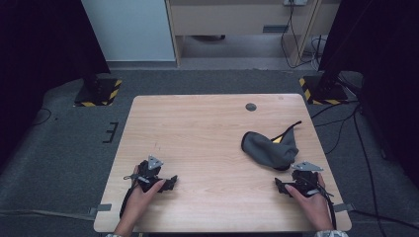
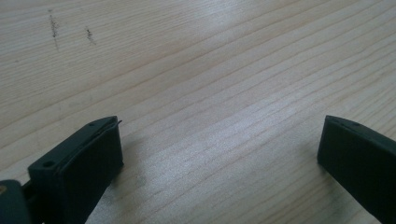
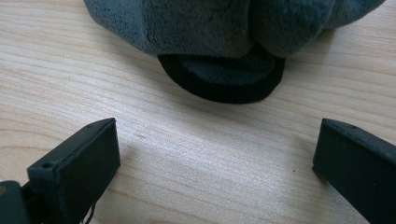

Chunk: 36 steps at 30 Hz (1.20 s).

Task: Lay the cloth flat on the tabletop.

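Left jaws: spread wide in the left gripper view, one black jaw at the lower left of the frame and one at the lower right, nothing between them but bare wood.
Right jaws: likewise wide apart in the right gripper view, gripping nothing; bare tabletop lies between them.
Left gripper [image 1: 170,183]: low in the lower left of the high view, resting on or just above the table (which of the two I cannot tell), held by the person's left hand [image 1: 142,193] that comes in from the bottom edge.
Right gripper [image 1: 279,185]: lower right of the high view, held by the right hand [image 1: 309,195], with its grey three-cornered plate on top.
Grey fleece item [image 1: 270,148]: a soft, rumpled cloth piece with black trim and a thin black strap, lying in the right half of the table, just above the right gripper in the high view; it sits at the top of the right gripper view [image 3: 224,28], its black-edged flap near the jaws but not touching them.
Table [image 1: 207,128]: light wood grain, with a small dark round spot [image 1: 251,106] near its upper edge and a few faint dark marks [image 2: 55,30] in the upper left of the left gripper view.
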Motion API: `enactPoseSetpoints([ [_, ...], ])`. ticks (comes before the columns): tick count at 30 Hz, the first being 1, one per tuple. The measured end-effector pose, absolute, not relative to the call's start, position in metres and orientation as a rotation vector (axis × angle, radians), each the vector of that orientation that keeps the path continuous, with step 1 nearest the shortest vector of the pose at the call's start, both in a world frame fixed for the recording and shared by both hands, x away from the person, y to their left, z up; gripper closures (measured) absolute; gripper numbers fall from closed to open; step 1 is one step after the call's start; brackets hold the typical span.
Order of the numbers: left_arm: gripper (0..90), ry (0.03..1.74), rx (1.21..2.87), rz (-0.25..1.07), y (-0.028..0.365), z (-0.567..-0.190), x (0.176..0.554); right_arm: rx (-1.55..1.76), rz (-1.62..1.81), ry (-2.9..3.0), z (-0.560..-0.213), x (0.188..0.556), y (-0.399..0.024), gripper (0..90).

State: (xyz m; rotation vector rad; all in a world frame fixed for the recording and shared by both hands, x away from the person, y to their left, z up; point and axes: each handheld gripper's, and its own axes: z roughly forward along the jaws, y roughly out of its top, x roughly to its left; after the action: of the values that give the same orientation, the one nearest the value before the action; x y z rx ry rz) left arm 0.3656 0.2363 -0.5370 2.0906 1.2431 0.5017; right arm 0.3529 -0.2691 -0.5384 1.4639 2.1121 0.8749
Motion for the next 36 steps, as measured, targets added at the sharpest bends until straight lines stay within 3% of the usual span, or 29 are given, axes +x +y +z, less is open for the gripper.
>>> enactPoseSetpoints([
  [7,0.0,1.244,2.091,0.502,0.236,-0.537,0.366,1.468,0.903,2.108,-0.537,0.352,-0.272,5.9],
  [17,0.0,1.244,2.090,0.503,0.236,-0.537,0.365,1.441,1.010,2.037,-0.520,0.352,-0.279,4.1],
  [36,0.0,1.248,2.086,0.504,0.236,-0.537,0.365,1.335,1.082,2.016,-0.482,0.385,-0.272,6.7],
])
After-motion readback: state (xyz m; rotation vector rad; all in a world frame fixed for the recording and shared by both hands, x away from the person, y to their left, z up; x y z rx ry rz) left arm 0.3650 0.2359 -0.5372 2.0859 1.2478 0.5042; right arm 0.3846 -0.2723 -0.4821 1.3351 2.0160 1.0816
